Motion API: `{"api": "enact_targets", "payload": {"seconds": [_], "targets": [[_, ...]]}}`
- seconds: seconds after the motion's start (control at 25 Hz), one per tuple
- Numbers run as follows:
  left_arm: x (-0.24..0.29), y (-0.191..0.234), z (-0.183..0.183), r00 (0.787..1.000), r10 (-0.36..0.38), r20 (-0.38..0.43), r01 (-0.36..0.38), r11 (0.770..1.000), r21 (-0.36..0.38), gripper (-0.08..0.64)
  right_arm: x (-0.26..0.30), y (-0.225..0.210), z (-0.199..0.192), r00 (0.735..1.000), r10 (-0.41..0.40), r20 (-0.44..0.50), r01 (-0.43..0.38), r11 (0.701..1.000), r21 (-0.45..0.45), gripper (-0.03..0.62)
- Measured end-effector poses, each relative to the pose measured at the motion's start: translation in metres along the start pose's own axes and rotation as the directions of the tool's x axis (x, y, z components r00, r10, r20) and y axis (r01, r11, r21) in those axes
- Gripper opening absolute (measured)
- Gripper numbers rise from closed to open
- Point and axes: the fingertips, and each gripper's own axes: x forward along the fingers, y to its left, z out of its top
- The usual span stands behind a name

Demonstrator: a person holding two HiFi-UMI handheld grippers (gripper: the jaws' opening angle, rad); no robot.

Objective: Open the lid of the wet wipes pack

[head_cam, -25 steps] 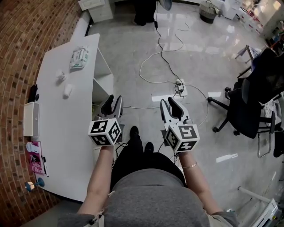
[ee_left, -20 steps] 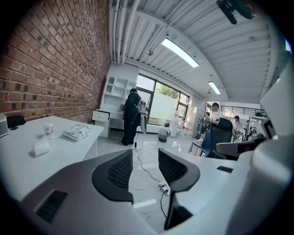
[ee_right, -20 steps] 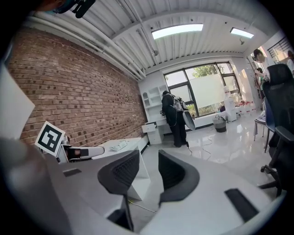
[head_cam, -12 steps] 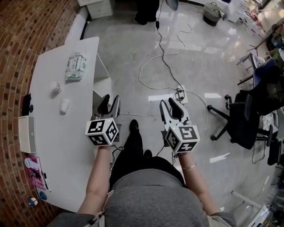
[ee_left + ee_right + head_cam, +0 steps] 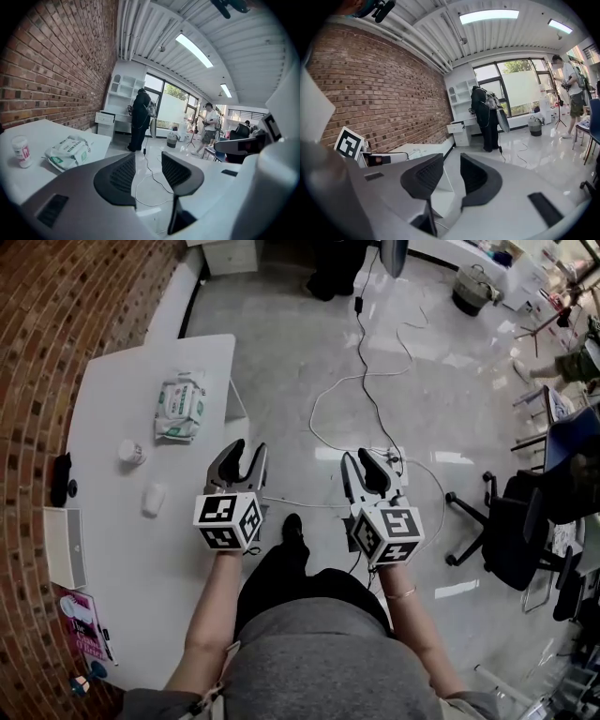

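Both grippers have come closer to the wet wipes pack (image 5: pixel 181 407), which lies flat on the white table (image 5: pixel 112 559), just ahead and left of the left gripper (image 5: pixel 247 452). Its jaws have just been opening and stand wide with nothing in them, while the right gripper (image 5: pixel 358 463) has just been closing a bit, half open and empty too. The pack looks soft, light and squashy, so hold it down and lift the lid's edge; a small bottle (image 5: pixel 131 453) and a white lump (image 5: pixel 153 499) sit nearer than the pack, not blocking it.
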Motion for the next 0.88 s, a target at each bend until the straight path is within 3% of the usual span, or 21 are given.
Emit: {"api": "enact_targets", "payload": {"seconds": [0.56,0.88], "targets": [[0.012,0.081,0.029,0.988,0.149,0.031,-0.148,0.988,-0.036,0.167,0.084,0.050,0.022,0.989,0.146,-0.037,-0.149,0.986,-0.076,0.123],[0.000,0.131,0.034,0.943,0.331,0.036,-0.328,0.942,-0.073,0.166,0.138,0.099,0.028,0.939,0.331,-0.092,-0.342,0.927,-0.153,0.122]]}}
